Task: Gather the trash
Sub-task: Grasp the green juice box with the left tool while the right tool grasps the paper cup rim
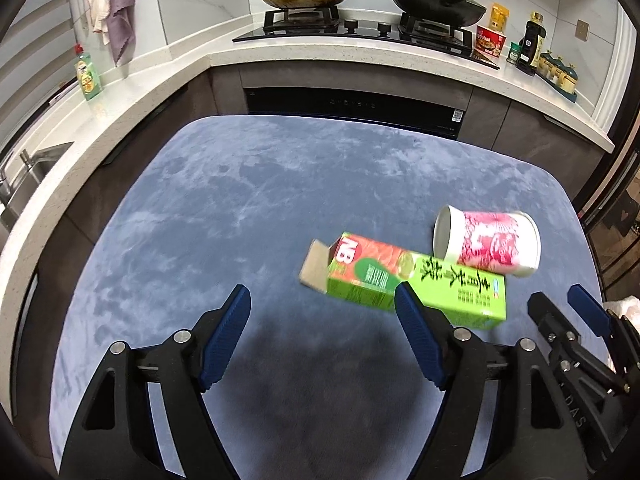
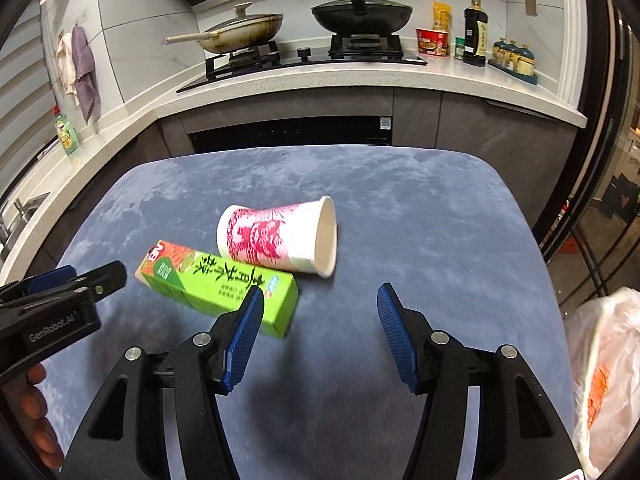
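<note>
Left gripper (image 1: 322,298) stands with its blue-padded jaws wide apart and nothing between them, above the blue-grey cloth-covered table (image 1: 224,208). Its right-hand finger overlaps the near edge of the green carton in the left wrist view; contact cannot be confirmed.

Green carton (image 1: 404,280) lies flat on the cloth, one end flap open toward the left. Just beyond it, and touching or nearly touching its far edge, a red-and-white paper cup (image 1: 486,240) lies on its side, mouth turned to the right in the right wrist view.

Right gripper (image 2: 320,298) is likewise open and empty, jaws somewhat less spread than the left's, positioned over bare cloth near the cup's mouth; its left finger overlaps the carton's end in its own view.

At the far right edge of the table, a white and orange plastic bag (image 2: 600,360) is partly in view.

Behind the table: a counter (image 2: 320,80) with a hob and two lidded pans.
</note>
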